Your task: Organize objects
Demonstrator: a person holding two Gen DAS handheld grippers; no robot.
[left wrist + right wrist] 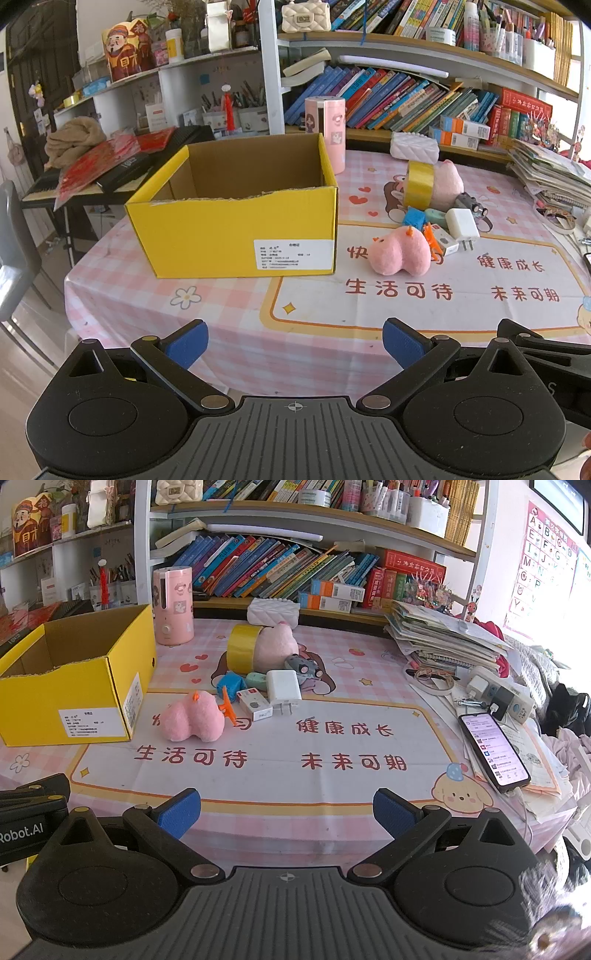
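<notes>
Claws are both hovering short of the worktop's point(258, 779) near edge, and I am seeing the left claw point(295, 345) and the right claw point(286, 814) spread wide with nothing between their blue pads.

I am looking at a yellow cardboard box point(236, 236) sitting open-topped on the left part of the pink checked cloth, its long side running left to right in the left view, with a white label point(293, 254) facing me. Its near rim is torn, and I cannot see the box floor from either camera.

Right of the box, a pink plush toy point(194, 722) is lying on its side, well apart from both claws, its long axis running left to right with an orange nub pointing up. Just behind it I am making out an orange clip point(228, 709), a small white carton point(255, 704), a white charger plug point(282, 690) with prongs pointing toward me, a blue block point(231, 685) and a pale green piece point(256, 679); these are crowding together and partly overlapping, so their edges are hard to separate. Farther back, a yellow tape roll point(243, 648) is standing on edge against a second pink plush point(275, 644), which is half hiding behind it.

A pink cylindrical appliance point(173, 605) is standing upright behind the box's far corner. At the right, a lit phone point(493, 749) is lying on papers, and a stack of notebooks point(439, 635) is piling up behind it.
</notes>
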